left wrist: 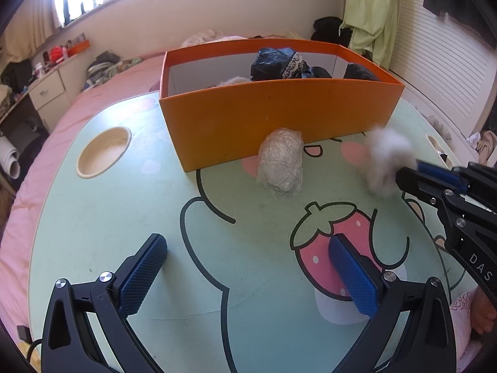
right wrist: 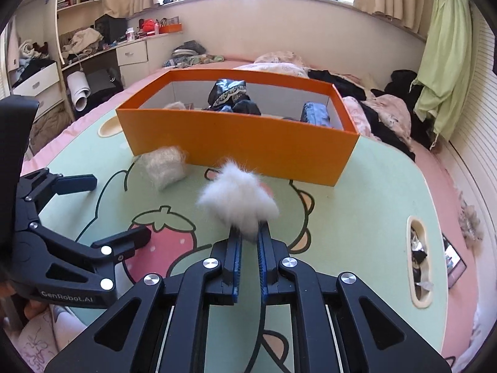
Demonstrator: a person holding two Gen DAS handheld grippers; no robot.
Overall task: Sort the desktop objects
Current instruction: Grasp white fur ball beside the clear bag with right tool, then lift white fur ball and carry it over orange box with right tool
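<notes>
From the left wrist view, a pale green tabletop printed with a cartoon strawberry sits over a pink bed, with a round cup recess at its far left. A desk with drawers lines the left wall below a bright window, and a green curtain hangs far right. One orange box stands at the far side, holding black bags. One clear-wrapped pale bundle lies just in front of the box's near wall. The left gripper hovers near, jaws released wide and empty. At the right, the right gripper pinches one white fluffy pom-pom.

From the right wrist view, the right gripper has its jaws clenched on the pom-pom, held above the tabletop near the box. The bundle lies left of it, beside the box. The left gripper sits at the left, spread apart. A slot recess shows at the right edge, and a phone lies on the bed.
</notes>
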